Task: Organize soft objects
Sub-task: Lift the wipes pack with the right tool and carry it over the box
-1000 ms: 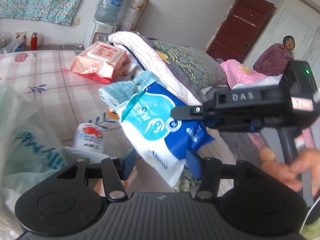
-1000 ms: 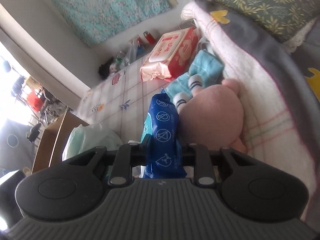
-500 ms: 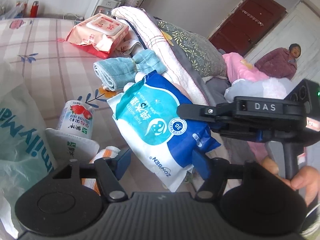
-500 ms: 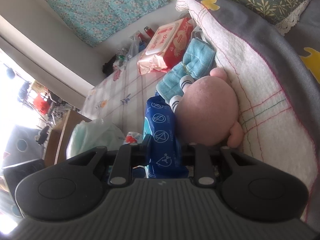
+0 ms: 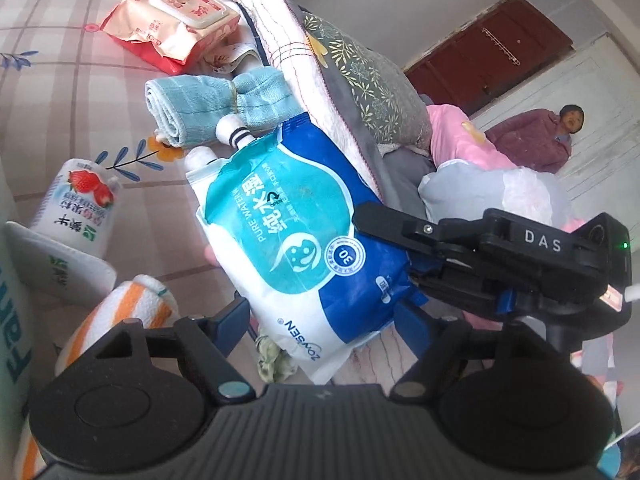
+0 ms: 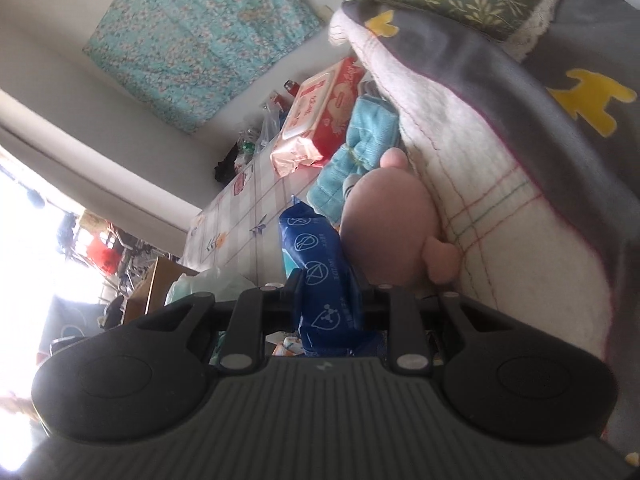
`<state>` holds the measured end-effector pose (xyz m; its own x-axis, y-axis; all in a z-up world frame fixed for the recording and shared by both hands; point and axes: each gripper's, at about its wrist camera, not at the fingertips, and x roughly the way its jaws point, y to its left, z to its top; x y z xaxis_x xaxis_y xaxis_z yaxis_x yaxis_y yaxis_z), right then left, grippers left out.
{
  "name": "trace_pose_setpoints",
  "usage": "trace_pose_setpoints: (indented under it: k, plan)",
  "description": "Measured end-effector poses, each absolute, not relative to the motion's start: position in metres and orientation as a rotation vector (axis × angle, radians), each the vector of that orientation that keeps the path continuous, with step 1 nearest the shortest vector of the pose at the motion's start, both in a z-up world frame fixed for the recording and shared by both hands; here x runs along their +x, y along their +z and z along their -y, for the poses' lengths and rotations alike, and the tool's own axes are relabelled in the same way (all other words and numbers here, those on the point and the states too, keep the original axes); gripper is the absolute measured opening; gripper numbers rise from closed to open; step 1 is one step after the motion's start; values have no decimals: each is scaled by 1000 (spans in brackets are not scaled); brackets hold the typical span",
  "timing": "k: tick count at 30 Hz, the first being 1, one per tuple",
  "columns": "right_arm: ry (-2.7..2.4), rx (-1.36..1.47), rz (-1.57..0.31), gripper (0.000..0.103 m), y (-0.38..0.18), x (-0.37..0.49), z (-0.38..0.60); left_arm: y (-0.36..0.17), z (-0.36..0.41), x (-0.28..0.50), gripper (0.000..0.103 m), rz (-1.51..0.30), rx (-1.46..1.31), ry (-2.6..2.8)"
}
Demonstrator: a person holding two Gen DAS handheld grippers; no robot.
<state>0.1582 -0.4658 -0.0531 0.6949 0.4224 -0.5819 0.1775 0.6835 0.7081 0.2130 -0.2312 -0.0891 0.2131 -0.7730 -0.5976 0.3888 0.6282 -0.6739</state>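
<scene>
The right claw (image 5: 394, 264) pinched the blue wipes pack (image 5: 296, 236) by its lower right edge, its pads pressed on the wrapper; in the right wrist view the pack (image 6: 320, 264) stood edge-on between the right claw's fingers (image 6: 296, 284). The left claw (image 5: 320, 320) was spreading, its blue fingers (image 5: 234, 320) standing either side of the pack's bottom corner, and no pad could be seen pressing on it. The pack hung over the checked bedsheet (image 5: 52, 80). At 11 o'clock from it lay a rolled blue towel (image 5: 208, 106), and farther on at 11 a red wipes box (image 5: 176, 28). At 9 o'clock stood a strawberry cup (image 5: 78, 204), and at 7 o'clock lay an orange-striped roll (image 5: 124, 316). A folded blanket (image 5: 288, 48) rose at 12 o'clock. Just right of the pack, in the right wrist view, a pink plush (image 6: 392, 220) touched the blanket (image 6: 480, 208). A person (image 5: 540, 140) sat by the door (image 5: 488, 56) at 2 o'clock.
</scene>
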Motion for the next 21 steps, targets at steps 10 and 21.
trace_pose_setpoints:
  k: [10,21]
  plan:
    - [149,852,-804,22,-44,148,460,-70,225,196,86,-1010,-441,-829]
    - [293,832,-683,22,28,116,404,5,144,142,86,-796,-403,-798]
